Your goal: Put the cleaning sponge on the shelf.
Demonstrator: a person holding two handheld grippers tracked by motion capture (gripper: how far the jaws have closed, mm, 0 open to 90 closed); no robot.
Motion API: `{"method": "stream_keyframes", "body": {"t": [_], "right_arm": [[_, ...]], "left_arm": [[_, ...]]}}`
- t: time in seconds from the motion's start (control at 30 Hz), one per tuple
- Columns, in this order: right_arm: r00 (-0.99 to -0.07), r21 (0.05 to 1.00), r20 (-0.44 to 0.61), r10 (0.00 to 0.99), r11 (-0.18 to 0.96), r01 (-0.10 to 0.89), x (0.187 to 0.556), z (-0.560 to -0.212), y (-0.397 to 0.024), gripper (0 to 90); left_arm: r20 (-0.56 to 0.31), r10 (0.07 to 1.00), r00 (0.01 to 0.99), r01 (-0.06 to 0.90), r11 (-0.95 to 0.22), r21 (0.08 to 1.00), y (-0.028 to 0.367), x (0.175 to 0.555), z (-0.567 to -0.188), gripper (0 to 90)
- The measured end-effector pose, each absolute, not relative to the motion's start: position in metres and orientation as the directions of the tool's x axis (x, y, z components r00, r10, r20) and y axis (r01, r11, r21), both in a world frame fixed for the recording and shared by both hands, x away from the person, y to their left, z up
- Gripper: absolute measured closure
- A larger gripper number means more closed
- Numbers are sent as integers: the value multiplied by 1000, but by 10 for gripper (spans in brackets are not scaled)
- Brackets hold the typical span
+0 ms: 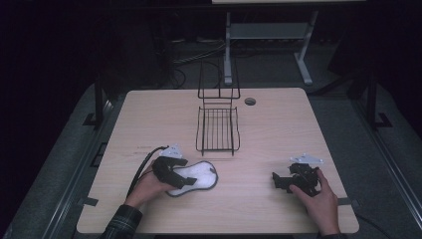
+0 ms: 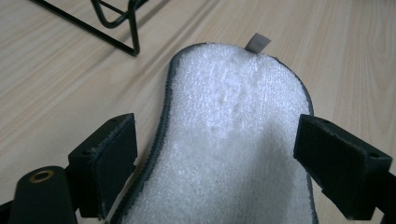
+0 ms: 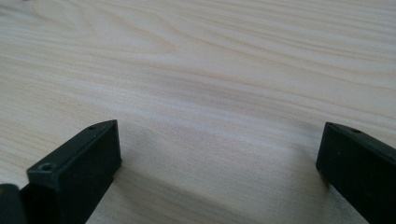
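Note:
A white fleecy insole [image 1: 199, 175] with a dark grey rim lies flat on the wooden table [image 1: 278, 124], left of its front middle. My left gripper [image 1: 184, 178] rests over its near end, held by a hand in a plaid sleeve. In the left gripper view the insole [image 2: 233, 130] runs away between the two black jaws, which stand wide apart at its edges without pressing on it; this left gripper [image 2: 219, 137] is open. My right gripper [image 1: 278, 180] sits at the front right, pointing left. It [image 3: 222, 142] is open over bare wood.
A black wire rack [image 1: 217, 128] stands at the middle of the table, just beyond the insole; its foot [image 2: 116, 23] shows at the upper left of the left gripper view. A small white tag [image 2: 258, 43] sticks out of the insole's far end. A cable hole [image 1: 250, 101] lies near the back edge.

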State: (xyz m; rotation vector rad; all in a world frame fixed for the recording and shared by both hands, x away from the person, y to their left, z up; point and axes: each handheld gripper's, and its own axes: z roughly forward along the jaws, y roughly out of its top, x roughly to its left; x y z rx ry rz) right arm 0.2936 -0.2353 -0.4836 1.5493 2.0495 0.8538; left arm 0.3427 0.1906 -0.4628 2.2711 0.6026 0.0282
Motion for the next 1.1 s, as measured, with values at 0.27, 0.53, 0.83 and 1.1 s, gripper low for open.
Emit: {"method": "stream_keyframes", "body": {"t": [0.27, 0.53, 0.83, 1.1], "right_arm": [[-283, 696, 26, 959, 186, 693, 294, -484, -235, 0], [-283, 696, 25, 959, 186, 693, 294, -484, -235, 0], [-283, 696, 25, 959, 186, 693, 294, -484, -235, 0], [-283, 696, 25, 959, 186, 693, 294, -484, -235, 0]], "left_arm": [[-150, 428, 891, 409, -617, 672, 188, 341, -466, 127], [-125, 423, 897, 395, -644, 655, 185, 339, -465, 126], [-119, 392, 912, 370, -665, 649, 183, 340, -464, 177], [-112, 398, 911, 371, -667, 646, 184, 338, -460, 232]]}}
